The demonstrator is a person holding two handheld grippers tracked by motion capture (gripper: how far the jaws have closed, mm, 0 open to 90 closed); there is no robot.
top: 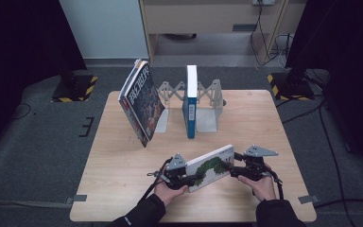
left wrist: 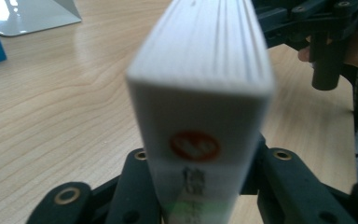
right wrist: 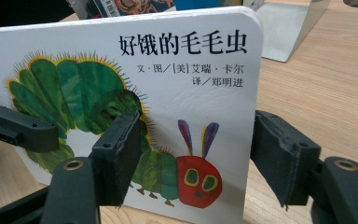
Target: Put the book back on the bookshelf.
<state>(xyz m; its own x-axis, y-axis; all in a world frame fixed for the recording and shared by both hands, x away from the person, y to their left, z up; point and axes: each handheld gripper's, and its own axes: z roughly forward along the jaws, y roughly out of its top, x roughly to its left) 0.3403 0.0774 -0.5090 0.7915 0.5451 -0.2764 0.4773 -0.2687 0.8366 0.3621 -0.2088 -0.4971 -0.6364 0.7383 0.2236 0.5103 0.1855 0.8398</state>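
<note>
Near the front edge of the table [top: 123, 189], well short of the rack [top: 207, 101], the caterpillar book [top: 210, 166] stands on its long edge between 2 grippers. The left gripper [top: 182, 178] is clamped on the spine end — pads flat on both covers. The right gripper [top: 240, 171] sits at the other end; its jaws straddle the cover, but whether they pinch it I cannot tell. Judging by the rack's free slot beside the blue book [top: 191, 101], keep the book upright, lift level, and let neither end twist.
</note>
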